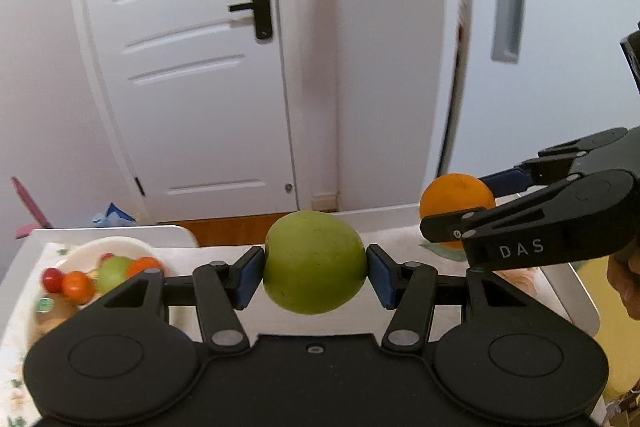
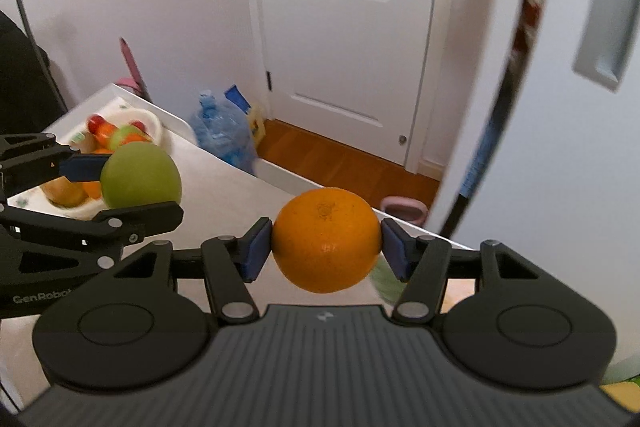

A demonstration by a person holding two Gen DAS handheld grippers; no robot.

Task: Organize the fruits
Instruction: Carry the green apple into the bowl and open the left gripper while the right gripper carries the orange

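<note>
My left gripper (image 1: pixel 315 273) is shut on a green apple (image 1: pixel 315 262) and holds it above the table. It also shows at the left of the right wrist view (image 2: pixel 132 187), with the green apple (image 2: pixel 140 174) between its pads. My right gripper (image 2: pixel 326 247) is shut on an orange (image 2: pixel 327 239) held above the table. It shows at the right of the left wrist view (image 1: pixel 460 205), with the orange (image 1: pixel 456 197) in it. A white bowl (image 1: pixel 116 247) at the far left holds several small fruits.
The white table (image 2: pixel 224 195) has raised edges and a patterned cloth. A green mat (image 2: pixel 382 283) lies under the orange. A white door (image 1: pixel 192 67) and a blue plastic bag (image 2: pixel 222 131) are beyond the table. A white fridge (image 2: pixel 560 107) stands close on the right.
</note>
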